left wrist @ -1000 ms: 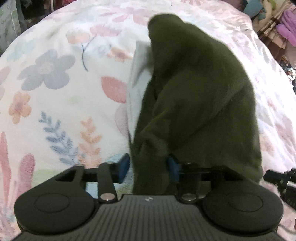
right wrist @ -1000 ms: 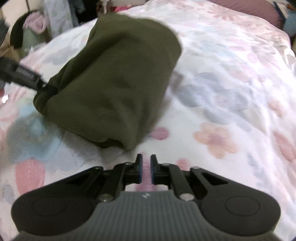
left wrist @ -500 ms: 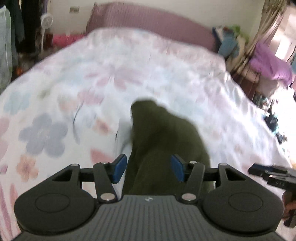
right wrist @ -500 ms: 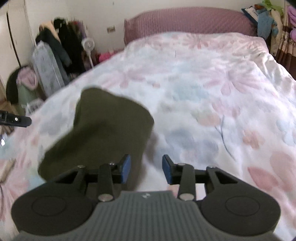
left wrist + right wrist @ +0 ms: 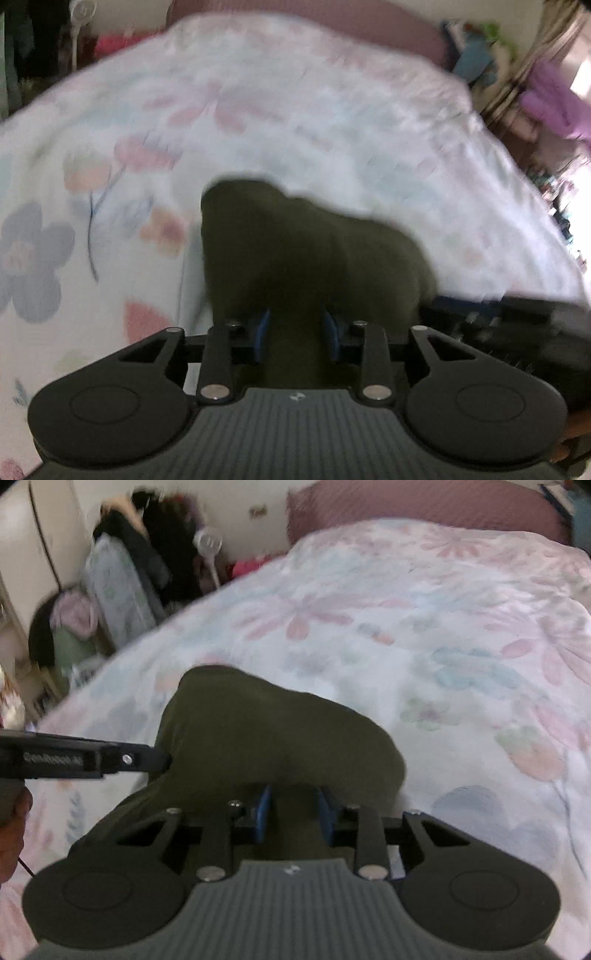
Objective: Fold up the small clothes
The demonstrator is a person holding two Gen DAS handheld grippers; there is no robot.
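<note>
Through your left wrist camera, your left hand-held gripper (image 5: 295, 338) points steeply down at the bed (image 5: 332, 122), whose floral cover fills the view. The dark olive garment (image 5: 314, 251) lies bunched on that cover, and a fold of it runs back between the blue pads (image 5: 261, 334). The jaws are closing around that fold, and the cloth already fills the gap from pad to pad. The other tool's black body shows at the right edge.

Through your right wrist camera, your right hand-held gripper (image 5: 294, 814) tilts down likewise, jaws closing with the garment's (image 5: 273, 731) near edge between the pads (image 5: 263, 812), filling the gap. Your left hand-held gripper (image 5: 159, 759) reaches in from the left, its tip at the cloth's left side, with your hand (image 5: 14, 834) behind it.
</note>
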